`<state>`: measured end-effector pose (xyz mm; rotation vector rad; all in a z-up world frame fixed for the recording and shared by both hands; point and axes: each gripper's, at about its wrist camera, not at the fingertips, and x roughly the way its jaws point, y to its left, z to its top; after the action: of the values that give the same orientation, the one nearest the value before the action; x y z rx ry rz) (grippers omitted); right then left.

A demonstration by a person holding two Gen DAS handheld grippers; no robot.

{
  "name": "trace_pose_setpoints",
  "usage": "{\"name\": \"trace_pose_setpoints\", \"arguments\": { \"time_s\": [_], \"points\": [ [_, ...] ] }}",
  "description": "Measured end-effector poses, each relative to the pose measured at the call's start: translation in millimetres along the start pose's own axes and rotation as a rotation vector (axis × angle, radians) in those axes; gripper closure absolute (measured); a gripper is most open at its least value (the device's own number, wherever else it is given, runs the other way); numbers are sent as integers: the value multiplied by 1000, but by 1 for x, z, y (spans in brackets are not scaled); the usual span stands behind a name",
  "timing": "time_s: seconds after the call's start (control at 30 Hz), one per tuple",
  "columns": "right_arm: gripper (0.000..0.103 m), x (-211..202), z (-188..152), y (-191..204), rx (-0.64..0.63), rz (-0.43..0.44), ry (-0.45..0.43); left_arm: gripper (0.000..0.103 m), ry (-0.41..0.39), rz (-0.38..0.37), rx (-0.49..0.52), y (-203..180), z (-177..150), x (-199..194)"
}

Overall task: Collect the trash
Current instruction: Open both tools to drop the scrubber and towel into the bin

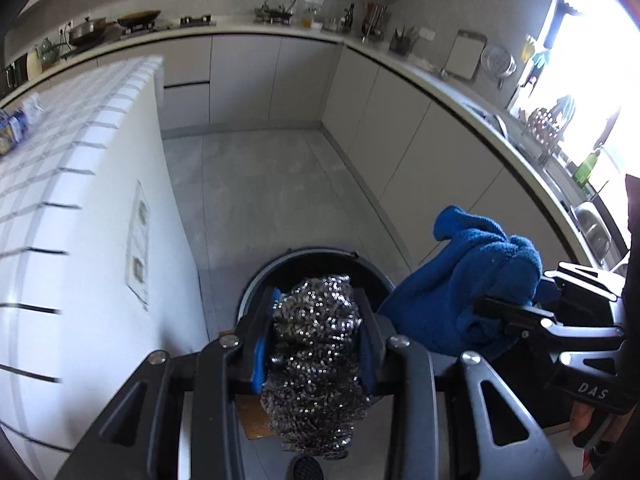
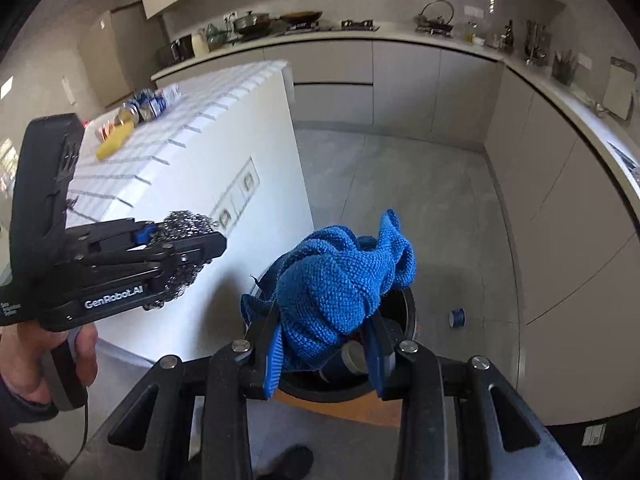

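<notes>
Nearest to us, our left gripper (image 1: pixel 316 344) is clenched on a ball of steel wool (image 1: pixel 316 364), the silvery tangle squeezed between its blue-padded fingers (image 1: pixel 259 354). From the right wrist view, that same steel wool (image 2: pixel 182 232) sits at about nine o'clock, and a hand (image 2: pixel 76 354) wraps the gripper's handle at roughly eight o'clock.

Our right gripper (image 2: pixel 324 344) is grasping a bunched blue cloth (image 2: pixel 340 280), which bulges up above its fingers. In the left wrist view the cloth (image 1: pixel 468 280) hangs at about three o'clock.

Just beyond both grippers, toward twelve o'clock, a round dark trash bin (image 1: pixel 316 258) stands on the grey floor (image 1: pixel 260 184). In the right wrist view the bin (image 2: pixel 406 312) lies directly under the cloth, with what looks like a cup already inside.

At nine to ten o'clock stands a white tiled island (image 2: pixel 192 136), with packaging and a yellow item (image 2: pixel 114 142) lying on its top. A small blue object (image 2: pixel 458 317) lies on the floor at three o'clock.

Farthest away, a counter (image 2: pixel 400 36) runs along the wall, carrying pans and a kettle (image 2: pixel 436 16).
</notes>
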<state>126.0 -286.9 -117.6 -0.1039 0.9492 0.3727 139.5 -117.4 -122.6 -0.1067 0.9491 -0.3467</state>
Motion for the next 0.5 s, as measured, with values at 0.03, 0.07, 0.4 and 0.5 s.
{"name": "trace_pose_setpoints", "arguments": {
  "time_s": [0.03,0.07,0.4,0.5],
  "points": [
    [67,4,-1,-2,-8,3,8,66,8,6,-1,-2,-1,4],
    [67,9,-1,-6,-14,7,17,66,19,9,-4,-4,-3,11],
    [0,95,-16,-32,-155,2,135,3,65,105,-187,26,-17,52],
    [0,106,-20,-39,-147,-19,143,3,18,192,-238,38,-19,27]
  ]
}}
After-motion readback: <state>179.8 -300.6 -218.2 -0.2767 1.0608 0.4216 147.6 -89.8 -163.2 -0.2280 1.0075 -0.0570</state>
